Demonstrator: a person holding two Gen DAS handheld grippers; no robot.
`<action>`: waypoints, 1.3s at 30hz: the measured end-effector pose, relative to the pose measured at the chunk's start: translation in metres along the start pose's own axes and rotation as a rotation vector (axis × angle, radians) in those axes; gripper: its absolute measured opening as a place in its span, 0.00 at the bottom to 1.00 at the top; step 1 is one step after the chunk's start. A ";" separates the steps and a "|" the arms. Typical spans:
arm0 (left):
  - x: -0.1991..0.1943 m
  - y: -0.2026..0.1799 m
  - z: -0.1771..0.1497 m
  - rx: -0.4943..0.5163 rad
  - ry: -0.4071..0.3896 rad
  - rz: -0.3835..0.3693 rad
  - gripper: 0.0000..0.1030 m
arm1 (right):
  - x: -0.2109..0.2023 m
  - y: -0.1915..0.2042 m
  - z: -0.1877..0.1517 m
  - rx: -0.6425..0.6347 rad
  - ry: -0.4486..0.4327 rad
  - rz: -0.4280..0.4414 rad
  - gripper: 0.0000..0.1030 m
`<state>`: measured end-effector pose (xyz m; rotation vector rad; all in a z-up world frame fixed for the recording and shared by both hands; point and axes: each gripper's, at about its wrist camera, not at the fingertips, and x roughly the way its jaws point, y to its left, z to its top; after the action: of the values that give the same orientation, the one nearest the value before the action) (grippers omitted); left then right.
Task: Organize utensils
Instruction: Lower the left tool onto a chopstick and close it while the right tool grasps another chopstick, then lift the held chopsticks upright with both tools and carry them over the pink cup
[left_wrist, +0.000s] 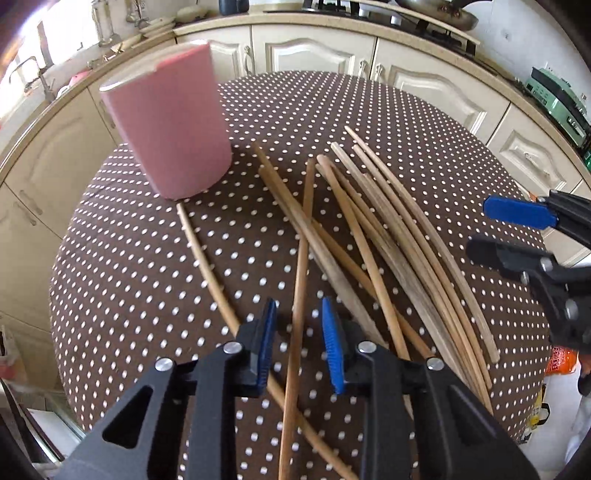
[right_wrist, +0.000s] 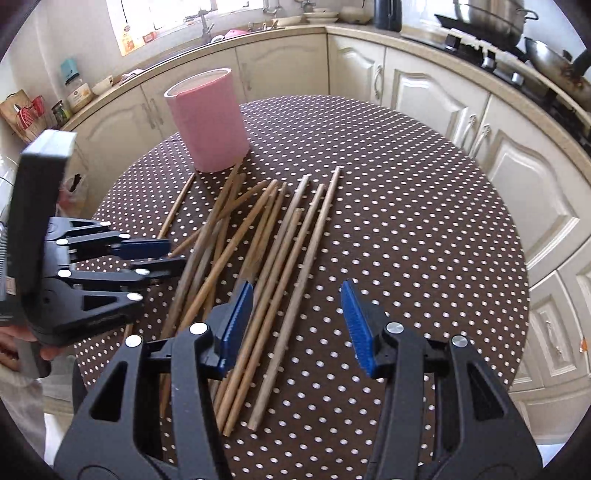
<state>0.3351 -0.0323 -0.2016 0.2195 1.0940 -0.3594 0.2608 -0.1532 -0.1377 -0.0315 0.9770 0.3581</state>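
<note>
a round table (right_wrist: 424, 221) wears a brown cloth dotted white, soft and matte. on it stands one pink holder (right_wrist: 208, 123), a smooth cylinder, upright, its mouth open upward. just in front of it lies a loose heap of chopsticks (right_wrist: 266, 258), thin round wooden rods, pale tan to darker brown, some crossing each other, some lying side by side; about a dozen, though the overlap makes the count uncertain. one lies apart at the left (left_wrist: 205, 258), its far tip near the holder's base.

the left gripper (left_wrist: 298, 343) is black plastic with two ribbed blue pads; its jaws stand narrowly apart, a single chopstick (left_wrist: 300, 280) running between them, the pads not pressing it. the right gripper (right_wrist: 297, 325) has its jaws spread wider over three or four sticks, pinching nothing. cream cabinets (right_wrist: 436, 96) with raised panels curve behind.
</note>
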 end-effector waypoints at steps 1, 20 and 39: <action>0.002 0.000 0.003 0.003 0.001 0.005 0.20 | 0.001 0.002 0.002 -0.002 0.006 0.006 0.48; -0.021 0.037 -0.030 -0.147 -0.049 -0.095 0.06 | 0.055 0.054 0.046 0.014 0.180 0.180 0.41; -0.070 0.057 -0.059 -0.166 -0.153 -0.139 0.06 | 0.053 0.065 0.058 0.024 0.175 0.286 0.07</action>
<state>0.2801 0.0530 -0.1653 -0.0314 0.9844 -0.4007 0.3145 -0.0657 -0.1396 0.1012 1.1625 0.6137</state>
